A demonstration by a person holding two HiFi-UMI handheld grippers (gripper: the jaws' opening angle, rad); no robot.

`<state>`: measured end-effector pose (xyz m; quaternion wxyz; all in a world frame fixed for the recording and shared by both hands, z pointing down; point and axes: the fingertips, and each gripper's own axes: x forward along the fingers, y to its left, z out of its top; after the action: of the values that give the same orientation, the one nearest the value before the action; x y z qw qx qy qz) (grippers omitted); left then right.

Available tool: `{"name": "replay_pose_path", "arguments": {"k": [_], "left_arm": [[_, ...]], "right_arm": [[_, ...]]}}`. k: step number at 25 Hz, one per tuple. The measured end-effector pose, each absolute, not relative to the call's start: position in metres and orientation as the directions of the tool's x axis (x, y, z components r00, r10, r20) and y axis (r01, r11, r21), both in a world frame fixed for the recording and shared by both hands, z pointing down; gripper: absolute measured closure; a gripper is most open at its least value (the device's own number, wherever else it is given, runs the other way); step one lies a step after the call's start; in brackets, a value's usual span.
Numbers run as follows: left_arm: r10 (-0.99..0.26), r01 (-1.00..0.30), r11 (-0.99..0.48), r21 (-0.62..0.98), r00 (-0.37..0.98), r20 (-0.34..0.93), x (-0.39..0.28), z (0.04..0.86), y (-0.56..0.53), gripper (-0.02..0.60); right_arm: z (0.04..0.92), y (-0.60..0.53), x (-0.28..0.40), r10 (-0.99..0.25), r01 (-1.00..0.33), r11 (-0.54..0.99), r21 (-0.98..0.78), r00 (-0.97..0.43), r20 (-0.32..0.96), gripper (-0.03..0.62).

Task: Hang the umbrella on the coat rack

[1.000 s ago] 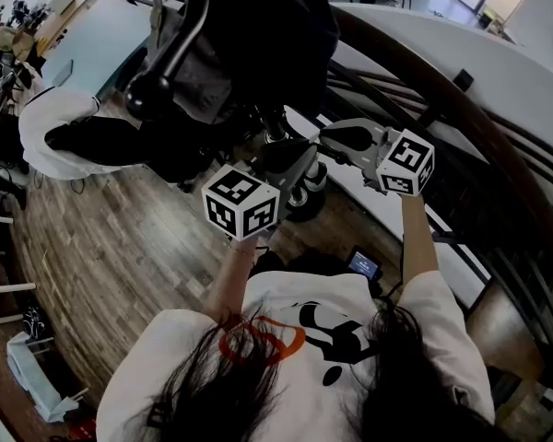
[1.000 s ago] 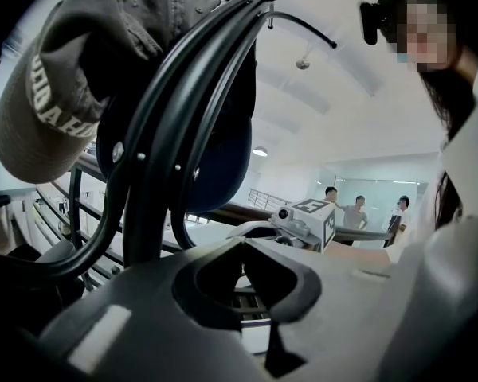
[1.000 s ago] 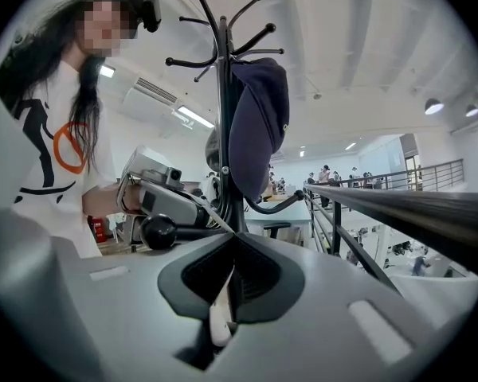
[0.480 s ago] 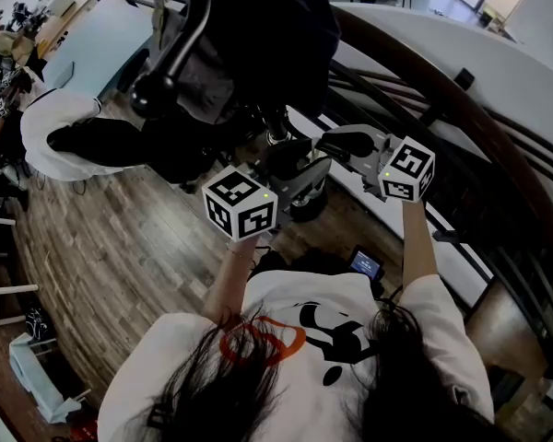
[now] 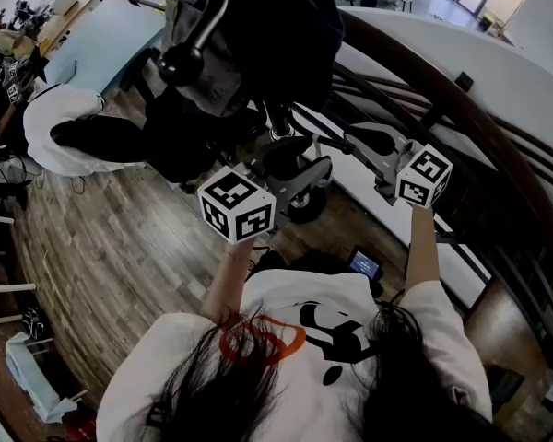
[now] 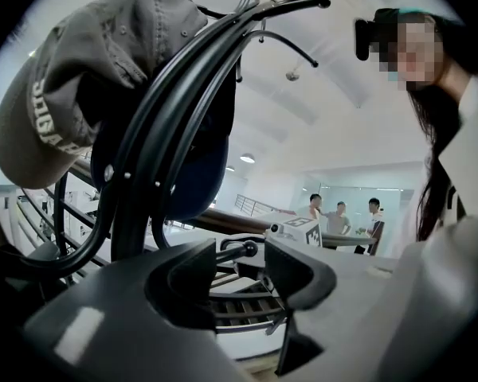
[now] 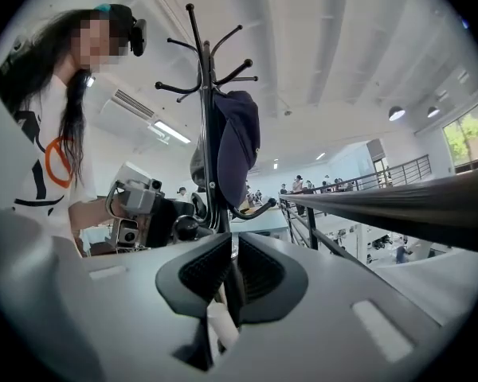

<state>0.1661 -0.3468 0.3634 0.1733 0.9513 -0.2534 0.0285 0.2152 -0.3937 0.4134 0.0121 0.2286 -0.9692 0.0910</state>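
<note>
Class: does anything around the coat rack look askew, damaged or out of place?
Nothing stands out. The coat rack stands upright, with a grey cap and a navy cap hanging on it. The left gripper has its jaws apart and empty; the right gripper is shut on a thin dark strip.

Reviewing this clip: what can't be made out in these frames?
Umbrella: right gripper view, only a thin dark strip shows, pinched in the right gripper; its jaws hide the rest.
Coat rack foot: same view, behind the gripper body.
Distant people: left gripper view, too small.
</note>
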Motion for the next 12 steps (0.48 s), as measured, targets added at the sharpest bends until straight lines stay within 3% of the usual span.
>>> {"name": "replay_pose_path", "arguments": {"k": [5,12], "left_arm": [[-0.473,-0.496,-0.81,0.313,0.868,0.153,0.167,0.368,-0.339,0.406],[-0.485,-0.519,-0.808,0.279,0.855,0.185,0.156,0.372,-0.337,0.406]], "right_arm": [[0.418,-0.385,0.219,-0.463,-0.469,0.867,-0.168,-0.883,0.077,0.499],[0.419,-0.379,0.22,-0.518,-0.525,0.835,-0.168,-0.851,0.083,0.497]]}}
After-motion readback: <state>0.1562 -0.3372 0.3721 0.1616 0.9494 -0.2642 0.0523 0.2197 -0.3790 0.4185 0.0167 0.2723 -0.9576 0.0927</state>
